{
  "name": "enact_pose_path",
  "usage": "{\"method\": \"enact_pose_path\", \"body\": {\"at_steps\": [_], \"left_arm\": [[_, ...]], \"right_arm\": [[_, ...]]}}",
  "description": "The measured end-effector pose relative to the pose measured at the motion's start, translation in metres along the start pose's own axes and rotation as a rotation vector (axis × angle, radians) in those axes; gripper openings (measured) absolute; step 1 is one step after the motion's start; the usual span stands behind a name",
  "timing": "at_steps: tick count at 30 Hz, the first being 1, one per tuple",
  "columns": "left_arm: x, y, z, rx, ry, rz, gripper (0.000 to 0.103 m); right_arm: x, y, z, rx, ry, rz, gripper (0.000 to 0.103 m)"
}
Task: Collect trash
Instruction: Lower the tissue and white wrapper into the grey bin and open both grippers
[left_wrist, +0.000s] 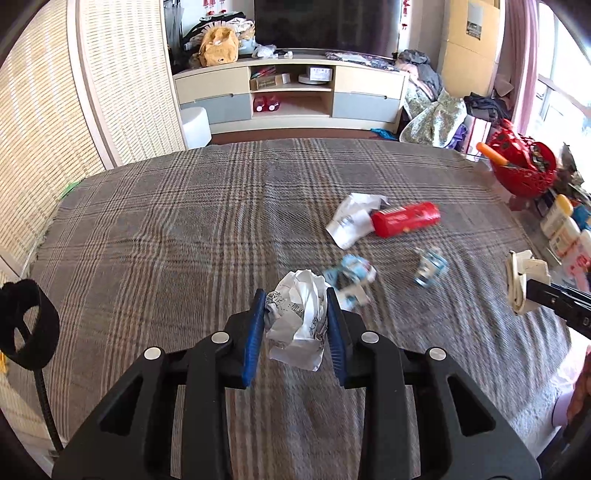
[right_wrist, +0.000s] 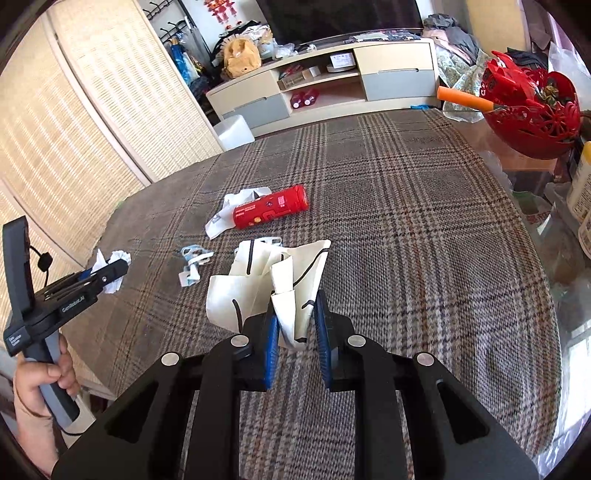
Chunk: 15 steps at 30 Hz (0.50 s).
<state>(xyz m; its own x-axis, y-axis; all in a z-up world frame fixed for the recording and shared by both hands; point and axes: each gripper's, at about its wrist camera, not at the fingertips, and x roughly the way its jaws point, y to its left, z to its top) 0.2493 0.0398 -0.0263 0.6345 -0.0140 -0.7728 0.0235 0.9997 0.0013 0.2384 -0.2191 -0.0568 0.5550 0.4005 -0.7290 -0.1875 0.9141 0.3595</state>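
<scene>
While your left claw sits clamped on a crumpled white paper ball printed with dark characters too creased to read, your right claw is closed on a cream sheet of folded paper with black lines. Both pieces are held above the plaid-covered bench.

From the right wrist view, the body of your left gripper carries a white label that reads roughly "GenRobot.AI"; a second small label lower on its handle is too small to make out. Your left hand wraps that handle.

Trash lying on the bench: a red cylindrical package on its side, with white and yellow printing that you cannot read at this size. Touching its left end is a white torn wrapper with a small grey mark. Nearer you lie two crumpled blue-and-white wrappers, one just beside the paper ball and the other a little further right; both are blurred, so any lettering is lost.

At the bench's far right corner stands a red openwork basket with an orange handle sticking out of it. Beside it are yellow-capped bottles with labels you cannot read.

Beyond the bench is a TV cabinet, a yellow backpack on top.
</scene>
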Motion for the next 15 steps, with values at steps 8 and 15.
{"method": "enact_pose_path", "body": {"at_steps": [8, 15], "left_arm": [[-0.067, -0.022, -0.055, -0.004, -0.066, -0.056, 0.03], [-0.092, -0.036, -0.11, -0.03, -0.055, -0.115, 0.03]], "right_arm": [[-0.054, 0.027, -0.051, -0.07, -0.067, -0.035, 0.02], [-0.082, 0.037, -0.099, -0.113, -0.066, -0.053, 0.02]]}}
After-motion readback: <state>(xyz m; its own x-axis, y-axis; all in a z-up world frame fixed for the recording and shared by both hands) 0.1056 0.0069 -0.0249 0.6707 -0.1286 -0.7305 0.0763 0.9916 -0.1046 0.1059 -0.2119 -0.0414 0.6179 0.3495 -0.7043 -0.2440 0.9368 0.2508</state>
